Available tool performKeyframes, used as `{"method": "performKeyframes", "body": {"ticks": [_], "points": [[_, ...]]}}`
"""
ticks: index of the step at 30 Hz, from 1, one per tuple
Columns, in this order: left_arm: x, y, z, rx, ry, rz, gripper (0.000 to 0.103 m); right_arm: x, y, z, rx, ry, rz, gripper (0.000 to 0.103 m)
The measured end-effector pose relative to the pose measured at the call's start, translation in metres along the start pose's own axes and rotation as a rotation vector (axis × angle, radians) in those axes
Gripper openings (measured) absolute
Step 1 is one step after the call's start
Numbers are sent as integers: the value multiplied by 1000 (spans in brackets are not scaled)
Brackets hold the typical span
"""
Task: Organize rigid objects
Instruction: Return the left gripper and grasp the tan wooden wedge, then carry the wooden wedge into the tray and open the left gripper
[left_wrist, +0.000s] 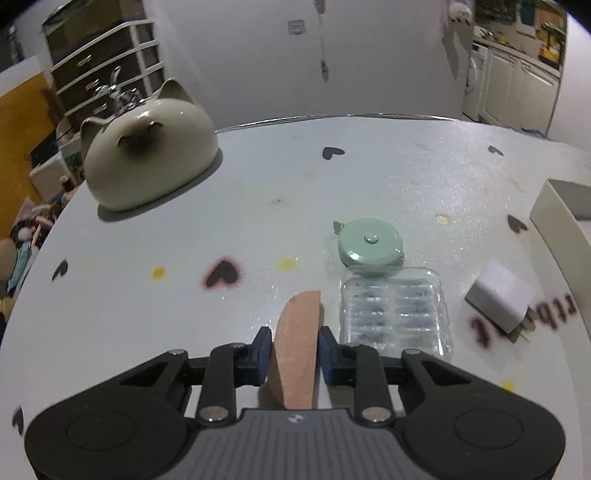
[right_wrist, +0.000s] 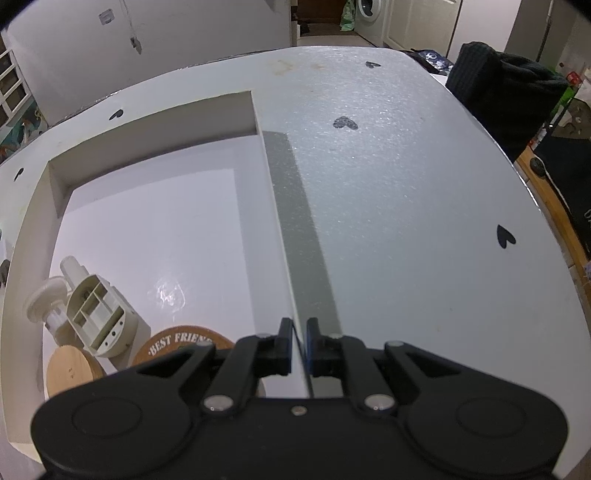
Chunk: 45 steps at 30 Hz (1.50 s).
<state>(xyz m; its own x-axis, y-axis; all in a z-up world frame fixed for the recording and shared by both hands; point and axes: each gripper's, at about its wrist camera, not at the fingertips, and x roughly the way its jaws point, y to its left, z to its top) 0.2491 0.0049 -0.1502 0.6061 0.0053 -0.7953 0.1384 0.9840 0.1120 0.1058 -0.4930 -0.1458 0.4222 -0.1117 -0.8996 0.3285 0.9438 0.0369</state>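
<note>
We see the white table (left_wrist: 369, 177) curving away to a rounded far edge, with a wide bare stretch between the cat-shaped ceramic jar (left_wrist: 151, 158) at the far left and the cluster of small things at the right. Our left gripper (left_wrist: 295, 354) is clamped on a pink wedge-shaped block (left_wrist: 297, 347), held on edge between the blue pads. Just beside it lies a clear plastic tray (left_wrist: 395, 314), touching a green tape measure (left_wrist: 369, 245); a white charger plug (left_wrist: 500, 299) sits apart. Our right gripper (right_wrist: 298, 345), jaws narrow, pinches the right wall of the white box (right_wrist: 275, 206). Inside the box's near left corner rest a cream plastic fixture (right_wrist: 98, 310) and two wooden coasters (right_wrist: 70, 373), with open floor beyond.
</note>
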Motion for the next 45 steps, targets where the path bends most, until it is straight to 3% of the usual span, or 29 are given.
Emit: {"method": "performKeyframes", "body": {"ticks": [6,11,25,32,45], "points": [[-19,-5,-8,-39,-12,17,28,0,0,-1,-4,-2,-2,8],[-43,-22,-4,-43,-34,-16,28,-1,-1,-1,-8,-4,1,8],[-95,-140,38,66,-158,-337,28,-1,0,-2,-12,-8,8,8],[-79,-202,57,160,-135,-423,28,0,0,-1,-19,-7,8,7],[-34,-263,66,313,-64,-435,28,1,0,-1,-14,-3,8,8]]}}
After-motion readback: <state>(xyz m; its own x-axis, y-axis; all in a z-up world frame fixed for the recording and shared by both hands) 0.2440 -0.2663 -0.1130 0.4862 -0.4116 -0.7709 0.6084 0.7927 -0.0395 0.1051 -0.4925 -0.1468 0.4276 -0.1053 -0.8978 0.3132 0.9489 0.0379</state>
